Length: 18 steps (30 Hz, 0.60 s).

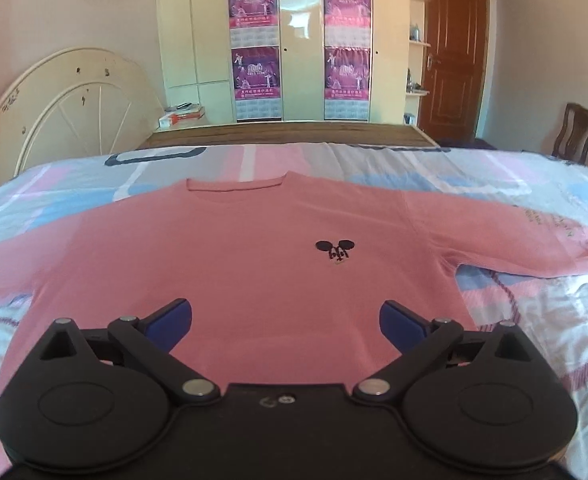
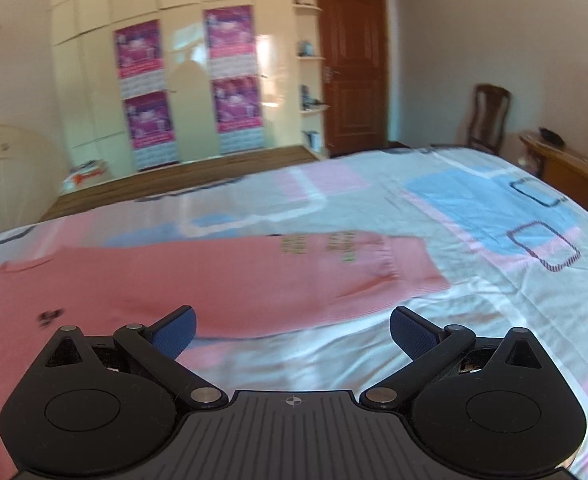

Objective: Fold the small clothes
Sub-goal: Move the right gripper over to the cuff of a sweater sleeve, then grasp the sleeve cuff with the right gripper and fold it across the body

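A small pink long-sleeved sweater (image 1: 230, 248) lies flat and face up on the bed, neckline at the far side, with a dark mouse logo (image 1: 335, 249) on the chest. My left gripper (image 1: 285, 322) is open and empty, above the sweater's lower body. The sweater's right sleeve (image 2: 334, 276) stretches out to the right, with printed text near the cuff. My right gripper (image 2: 292, 330) is open and empty, just in front of that sleeve, above the bedsheet. The right wrist view is blurred.
The bed (image 1: 514, 320) has a pink, blue and white patterned sheet. Behind it stand a cream wardrobe (image 1: 294, 40) with purple posters, a cream headboard (image 1: 74, 112) on the left, a brown door (image 2: 352, 68) and a wooden chair (image 2: 488, 116).
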{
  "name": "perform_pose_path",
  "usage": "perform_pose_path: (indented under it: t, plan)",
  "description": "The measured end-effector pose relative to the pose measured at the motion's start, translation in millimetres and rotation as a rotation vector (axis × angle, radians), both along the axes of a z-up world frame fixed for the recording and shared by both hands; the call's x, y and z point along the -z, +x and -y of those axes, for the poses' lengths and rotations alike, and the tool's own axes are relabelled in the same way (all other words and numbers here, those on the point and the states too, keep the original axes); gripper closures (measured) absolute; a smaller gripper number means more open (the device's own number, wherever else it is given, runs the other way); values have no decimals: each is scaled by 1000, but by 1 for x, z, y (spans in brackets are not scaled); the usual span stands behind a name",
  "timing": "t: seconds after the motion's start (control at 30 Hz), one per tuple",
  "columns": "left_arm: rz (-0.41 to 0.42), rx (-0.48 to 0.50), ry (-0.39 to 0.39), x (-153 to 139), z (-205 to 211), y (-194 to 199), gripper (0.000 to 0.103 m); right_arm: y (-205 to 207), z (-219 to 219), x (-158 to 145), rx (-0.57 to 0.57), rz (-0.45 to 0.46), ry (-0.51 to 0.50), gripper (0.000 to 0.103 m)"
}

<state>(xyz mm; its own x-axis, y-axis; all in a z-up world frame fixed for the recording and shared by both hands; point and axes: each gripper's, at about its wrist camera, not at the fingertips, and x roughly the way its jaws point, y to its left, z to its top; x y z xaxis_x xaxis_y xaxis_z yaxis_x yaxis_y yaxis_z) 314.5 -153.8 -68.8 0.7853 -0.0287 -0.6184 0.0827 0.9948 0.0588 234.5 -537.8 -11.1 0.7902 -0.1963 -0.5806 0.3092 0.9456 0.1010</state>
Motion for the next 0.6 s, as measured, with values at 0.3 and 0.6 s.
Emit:
perform_pose_path:
  t: [0.3,0.6]
  plan:
    - [-45,-35,-9,21,11,40,7,44,82,48,139,-56,96,56]
    - [-82,-54,32,29,28,58,9,58,139,87,235,-56,281,56]
